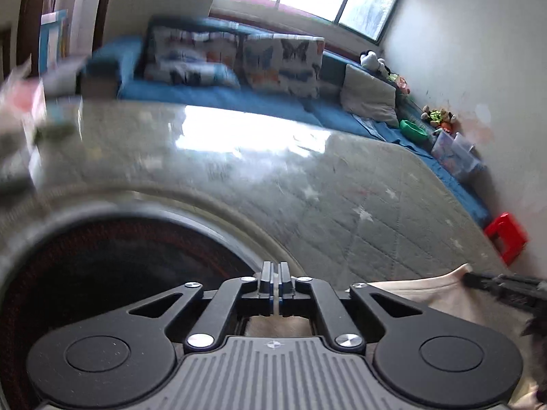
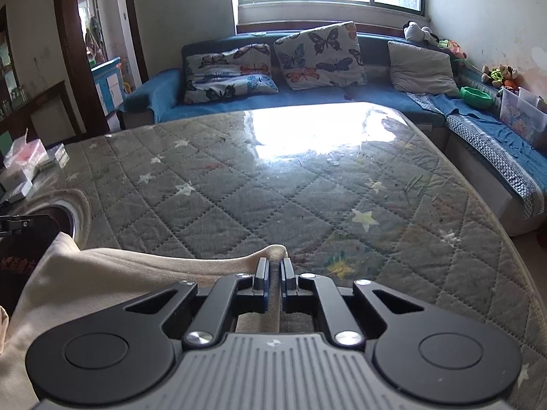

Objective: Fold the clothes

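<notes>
A cream garment [image 2: 112,270] lies at the near edge of the quilted grey table cover [image 2: 273,188]. My right gripper [image 2: 274,266] is shut on the garment's far edge, with a cloth corner sticking out past the fingertips. My left gripper [image 1: 274,271] has its jaws closed, with a thin pale strip of cloth between the pads and cream cloth under the fingers. The garment also shows in the left wrist view [image 1: 427,294], where the right gripper's fingers [image 1: 502,287] grip its corner at the right.
A round dark opening with a pale rim [image 1: 119,263] sits in the table at the left. Boxes and packets [image 2: 27,164] lie on the table's left edge. A blue sofa [image 2: 307,95] with butterfly cushions stands behind. A red stool [image 1: 506,235] is on the floor at the right.
</notes>
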The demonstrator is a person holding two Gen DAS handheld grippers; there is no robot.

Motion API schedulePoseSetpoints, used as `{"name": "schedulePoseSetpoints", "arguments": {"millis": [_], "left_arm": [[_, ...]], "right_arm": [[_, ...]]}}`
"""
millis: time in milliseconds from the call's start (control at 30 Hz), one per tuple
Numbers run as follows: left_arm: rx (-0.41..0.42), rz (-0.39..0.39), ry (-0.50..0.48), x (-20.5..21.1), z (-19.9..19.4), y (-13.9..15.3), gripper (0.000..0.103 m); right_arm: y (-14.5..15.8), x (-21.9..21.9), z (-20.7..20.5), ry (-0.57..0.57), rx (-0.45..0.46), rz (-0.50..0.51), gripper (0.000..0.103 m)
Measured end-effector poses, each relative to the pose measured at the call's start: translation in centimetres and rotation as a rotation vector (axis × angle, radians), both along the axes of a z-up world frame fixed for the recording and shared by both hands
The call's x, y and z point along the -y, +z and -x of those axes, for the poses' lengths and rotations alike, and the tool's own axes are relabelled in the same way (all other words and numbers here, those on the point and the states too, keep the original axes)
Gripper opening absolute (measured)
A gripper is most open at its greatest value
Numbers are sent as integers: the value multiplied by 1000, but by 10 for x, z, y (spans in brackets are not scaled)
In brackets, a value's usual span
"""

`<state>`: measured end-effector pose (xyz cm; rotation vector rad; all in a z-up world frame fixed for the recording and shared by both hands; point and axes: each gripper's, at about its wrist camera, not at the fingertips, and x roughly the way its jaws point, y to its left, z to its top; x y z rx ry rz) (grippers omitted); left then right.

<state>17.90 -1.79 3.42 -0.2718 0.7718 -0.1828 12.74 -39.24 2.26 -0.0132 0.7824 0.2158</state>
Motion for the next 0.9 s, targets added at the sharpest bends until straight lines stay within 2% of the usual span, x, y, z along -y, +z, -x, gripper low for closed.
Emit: {"name": "schedulePoseSetpoints", "arguments": {"millis": [67, 100, 133, 300, 367, 400, 500, 567, 667, 833, 900], "left_arm": [[-13, -2, 14, -1, -1, -2, 27], [-19, -3, 21, -1, -2, -3, 44], [-25, -4, 28, -1, -3, -4, 46], [-47, 3, 12, 3, -7, -12, 43], [-46, 17, 5, 4, -8, -14, 26], [-46, 22, 5, 4, -7, -15, 14], [-11, 21, 17, 3, -2, -11, 5], [55, -7, 38, 3, 6, -2, 5], [112, -23, 61, -1, 13, 6, 5], [40, -39, 60, -1, 5, -1, 8], [36, -39, 77, -4, 6, -1, 10]], "right_arm": [[-1, 0, 0, 3, -5, -2, 7], [-1, 0, 0, 4, -6, -3, 7], [-1, 1, 0, 5, -6, -2, 7], [-2, 1, 0, 7, -8, 2, 8], [-2, 1, 0, 9, -7, 2, 8], [-2, 0, 0, 10, -5, 2, 8], [-1, 0, 1, 11, 3, 2, 8], [2, 1, 3, 8, 19, -2, 8], [4, 3, 3, -2, 31, -5, 8], [0, 3, 0, -18, 14, 10, 9], [3, 3, 3, -13, 20, 12, 12]]}}
